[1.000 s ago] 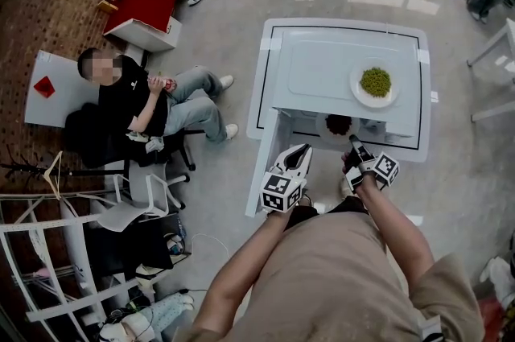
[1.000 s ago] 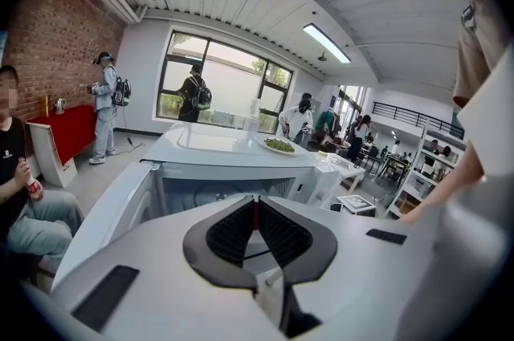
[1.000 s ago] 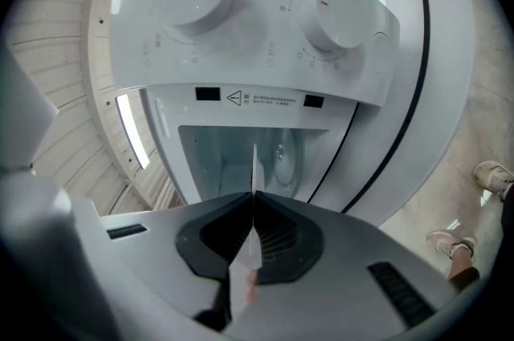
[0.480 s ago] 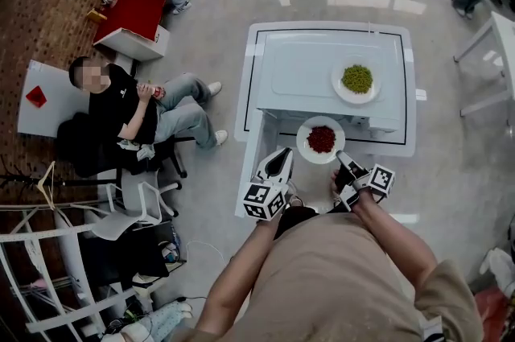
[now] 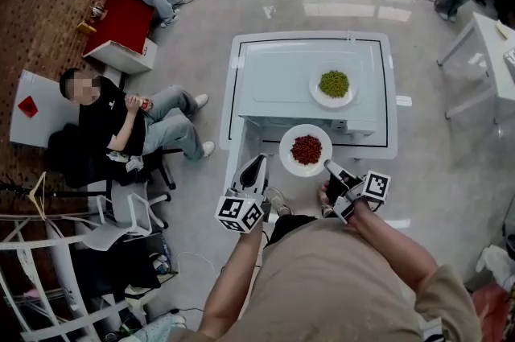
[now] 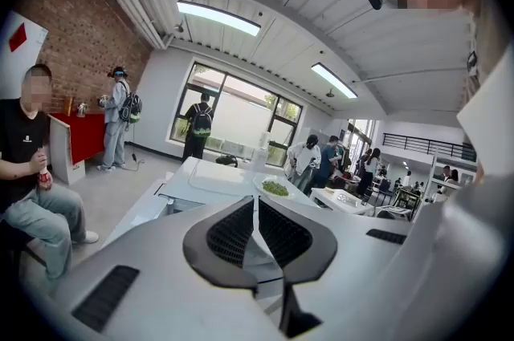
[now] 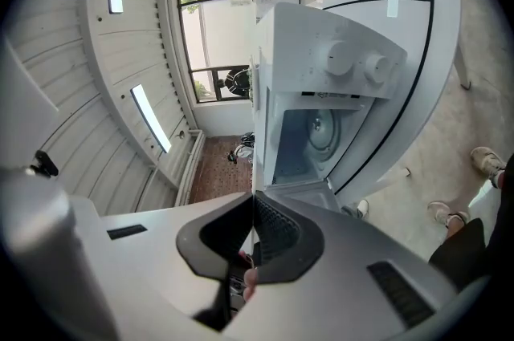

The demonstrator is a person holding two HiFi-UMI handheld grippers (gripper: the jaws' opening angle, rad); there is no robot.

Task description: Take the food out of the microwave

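Note:
A white plate of red food [image 5: 306, 149] hangs in front of the white microwave [image 5: 273, 75], outside its cavity. My right gripper [image 5: 328, 166] is shut on the plate's near rim. In the right gripper view the jaws meet on that thin rim [image 7: 254, 171], seen edge-on. Beyond it the microwave cavity [image 7: 309, 139] stands open with only its turntable inside. My left gripper [image 5: 257, 162] is shut with nothing in it, left of the plate by the open microwave door [image 5: 235, 159]. Its pads [image 6: 241, 231] meet in the left gripper view.
A second plate with green peas [image 5: 334, 84] sits on top of the microwave, also seen as the peas plate [image 6: 275, 188]. The microwave stands on a white table [image 5: 388, 141]. A person sits on a chair [image 5: 109, 119] at the left. Other people stand at the far side of the room.
The plate of red food came out of the microwave's opening toward me and rose, with my right gripper shut on it. My left gripper also rose and drew back.

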